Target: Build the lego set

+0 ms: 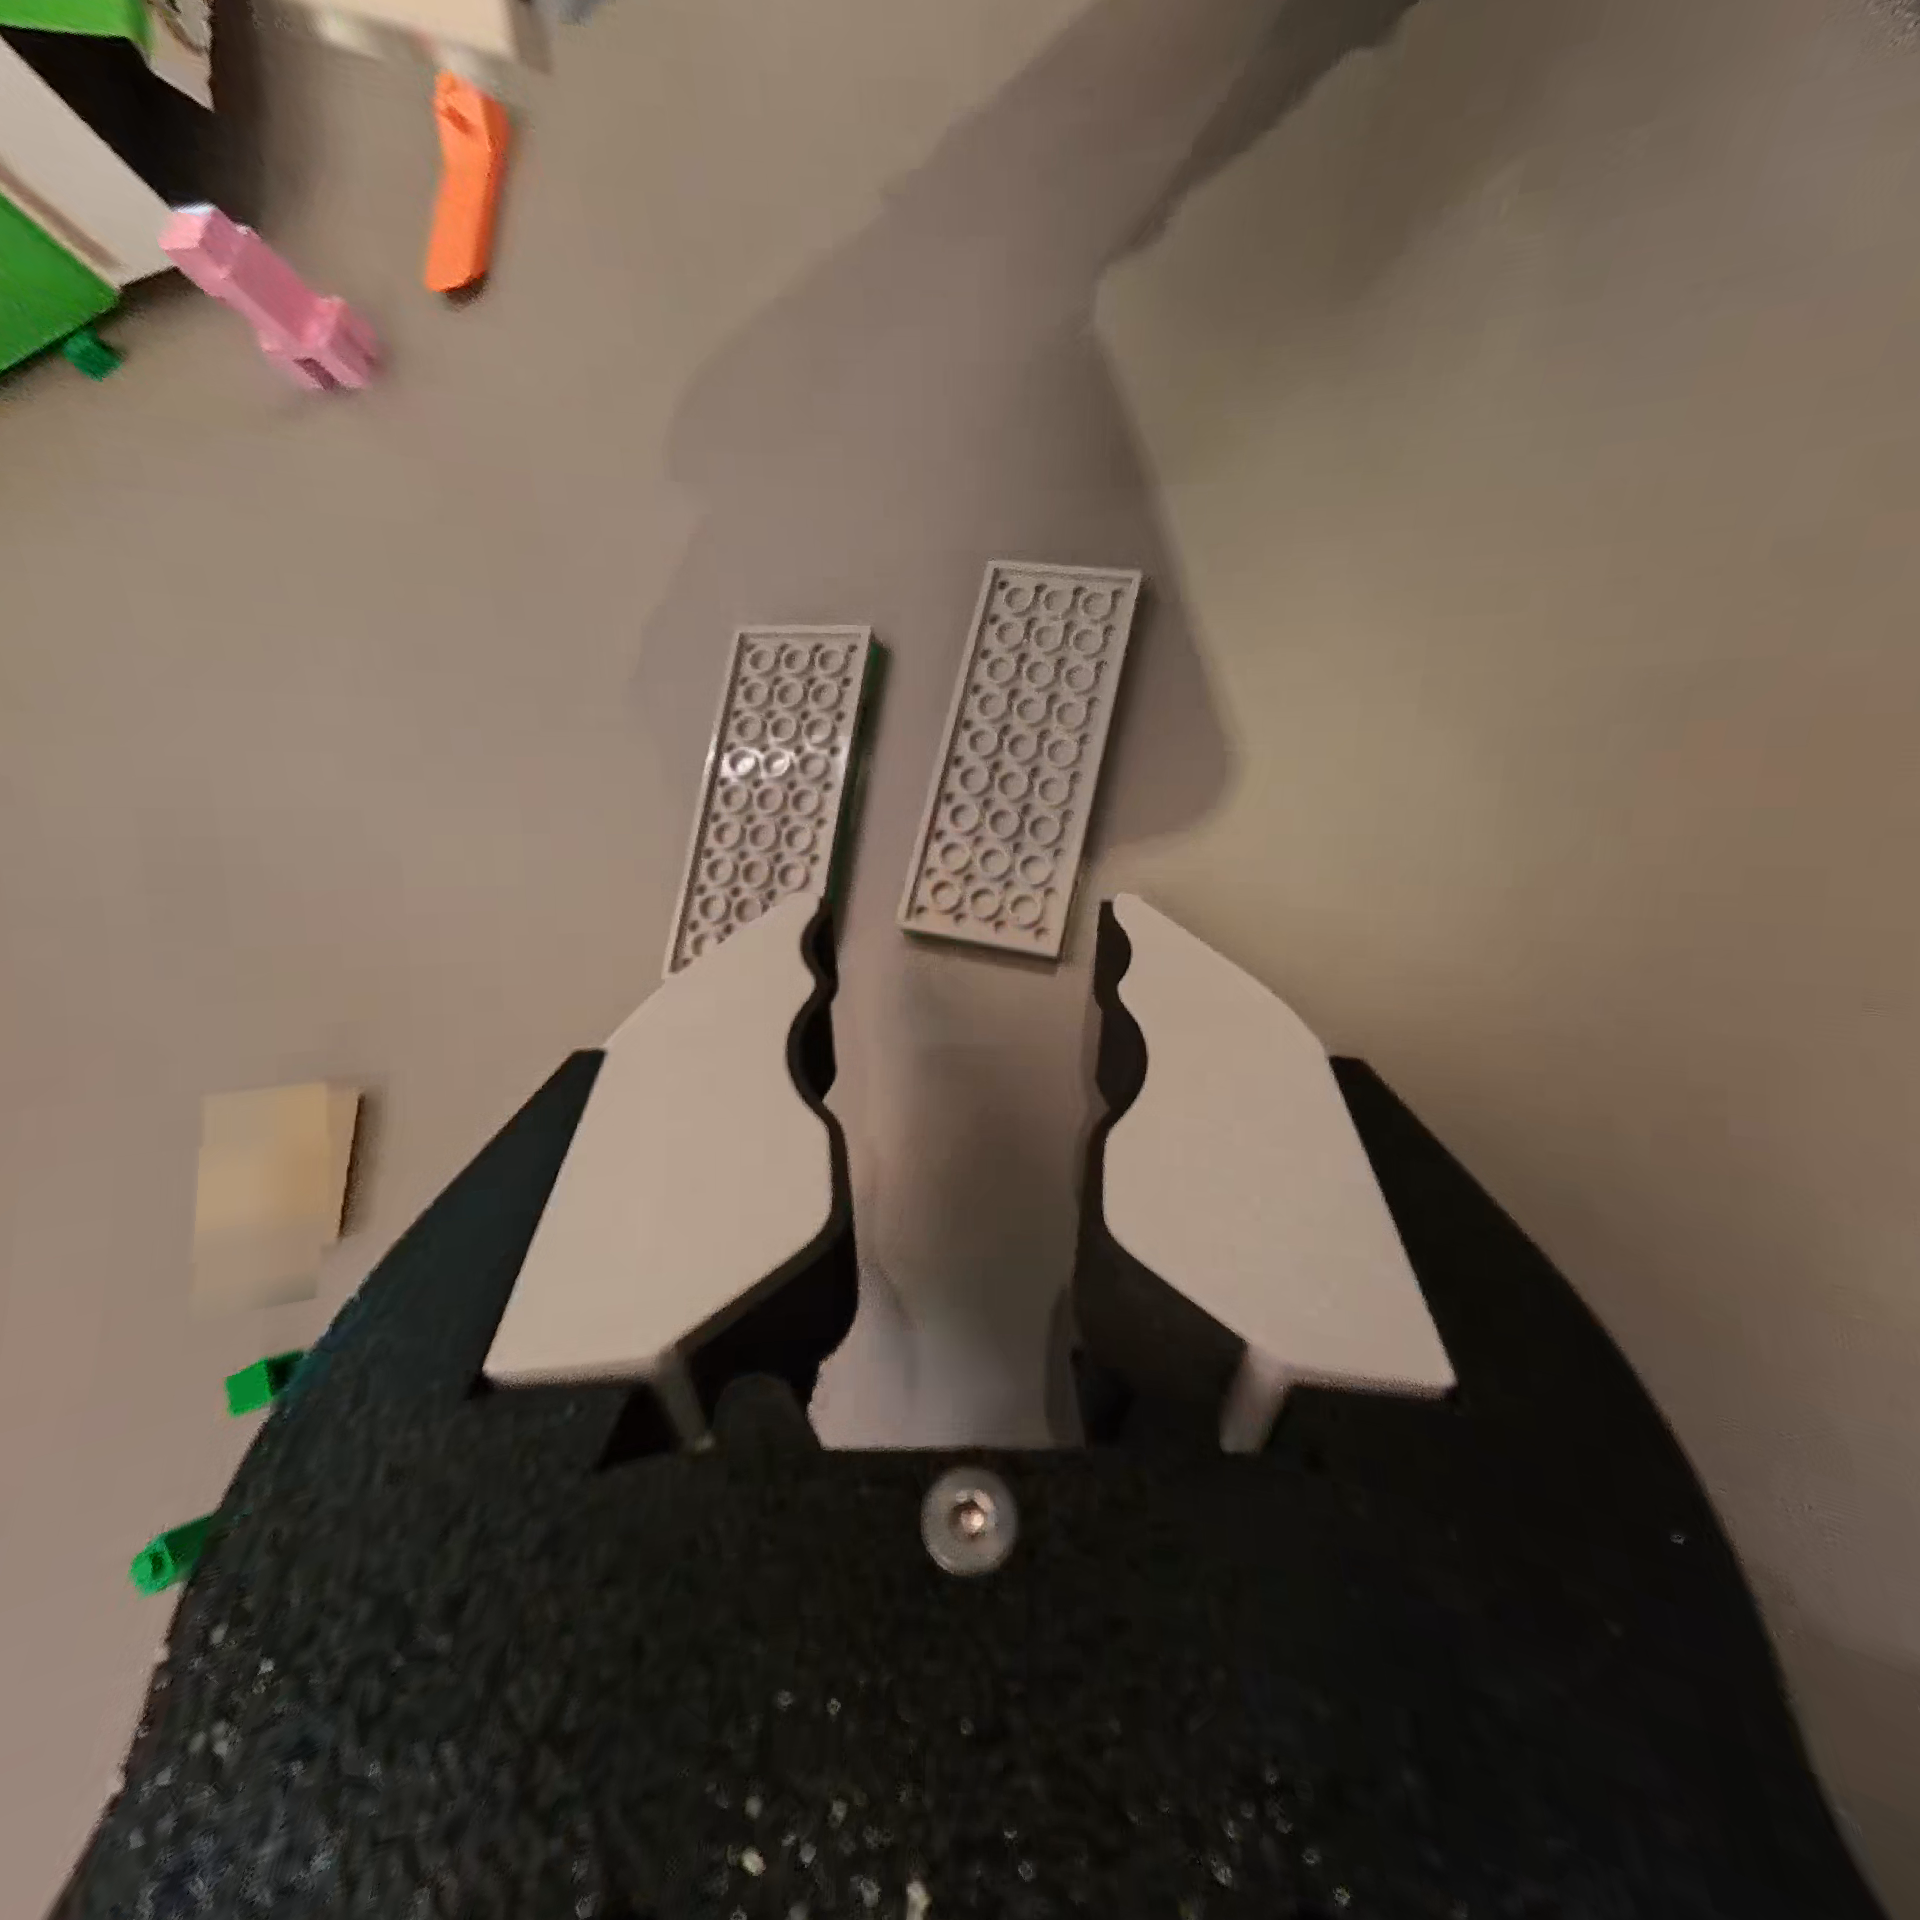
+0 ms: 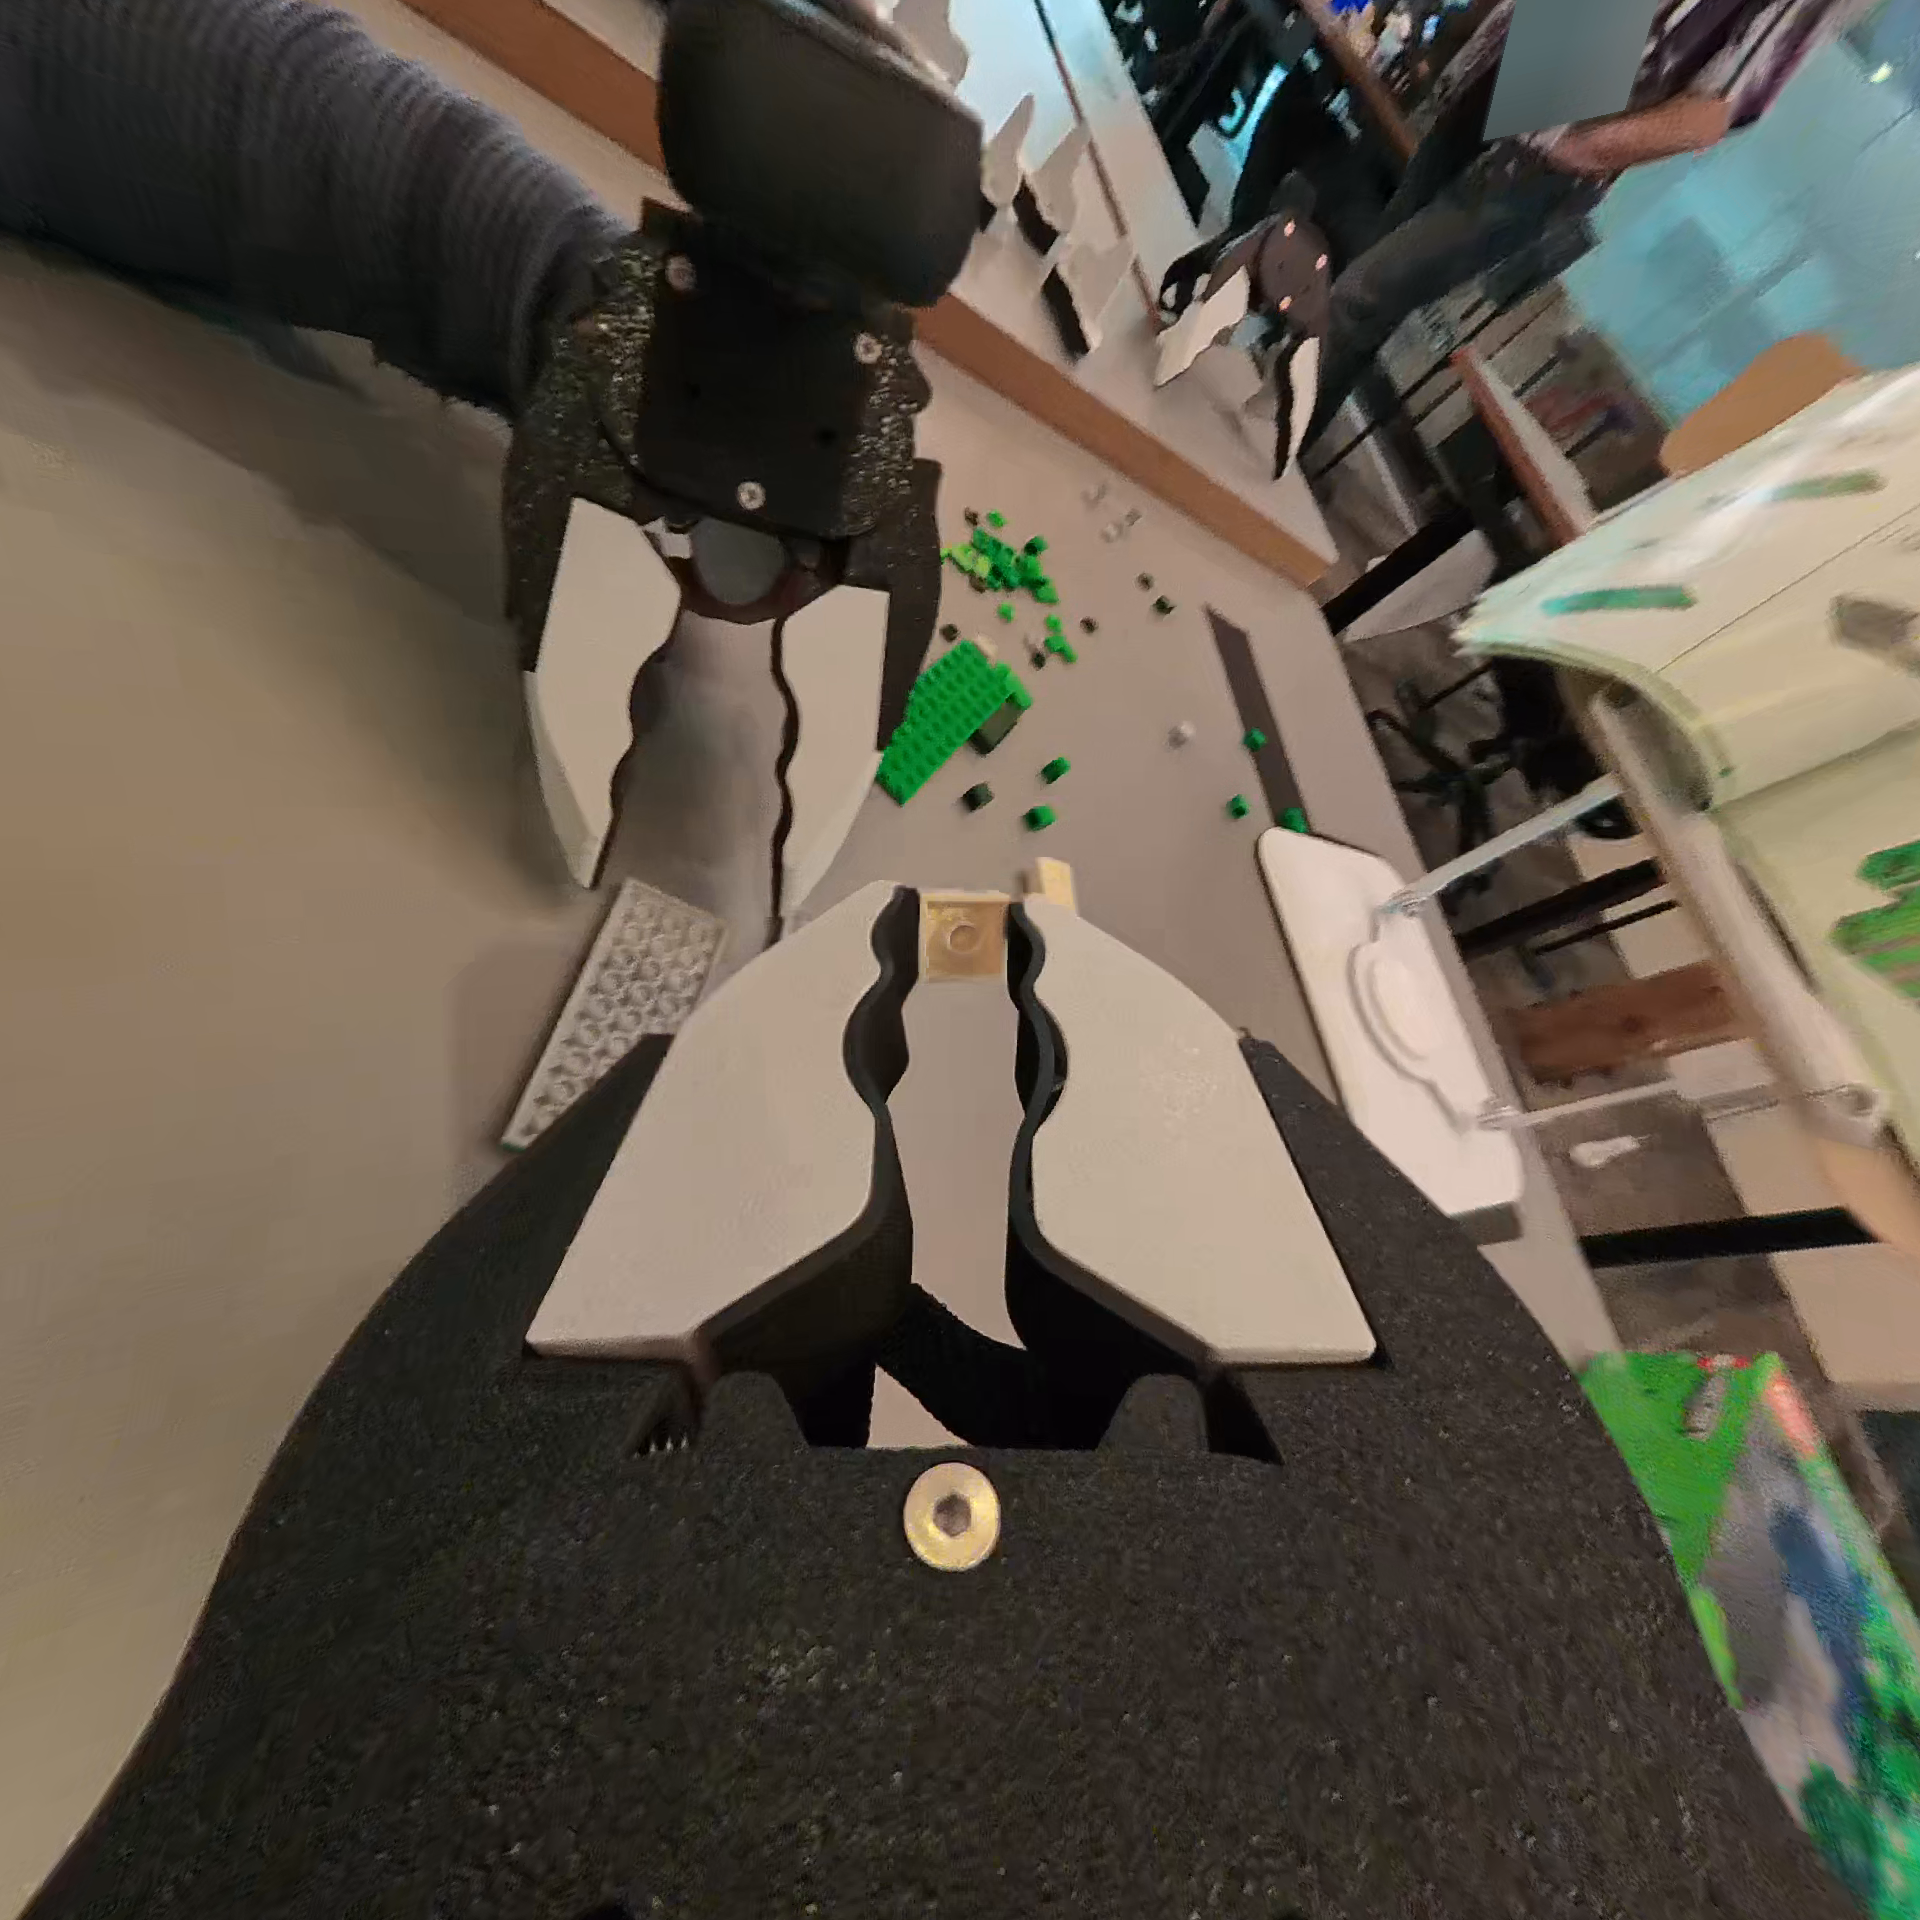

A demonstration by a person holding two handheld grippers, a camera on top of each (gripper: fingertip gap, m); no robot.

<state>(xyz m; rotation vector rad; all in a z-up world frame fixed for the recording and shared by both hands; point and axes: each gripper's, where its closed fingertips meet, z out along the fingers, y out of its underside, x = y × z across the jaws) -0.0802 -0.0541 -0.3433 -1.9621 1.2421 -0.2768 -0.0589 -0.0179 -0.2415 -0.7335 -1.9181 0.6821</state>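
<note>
In the left wrist view, my left gripper (image 1: 966,914) is open and holds nothing. It hovers at the near ends of two grey studded plates lying underside up on the table. The left plate (image 1: 774,790) has a green edge showing beneath it and its near corner is hidden by my left finger (image 1: 727,1039). The right plate (image 1: 1023,758) lies just beyond the gap between the fingers, untouched. In the right wrist view, my right gripper (image 2: 962,914) is shut on a small tan brick (image 2: 962,940) at the fingertips. The left gripper (image 2: 686,894) shows there too, open above a grey plate (image 2: 613,1008).
A green plate (image 2: 945,717) and several small green bricks (image 2: 1003,566) lie farther back. Another tan piece (image 2: 1055,883) sits behind my right fingertips. A white tray (image 2: 1382,1029), an open booklet (image 2: 1714,623) and a box (image 2: 1766,1558) are at the right. Pink (image 1: 270,301), orange (image 1: 468,187) and tan (image 1: 275,1184) pieces lie left.
</note>
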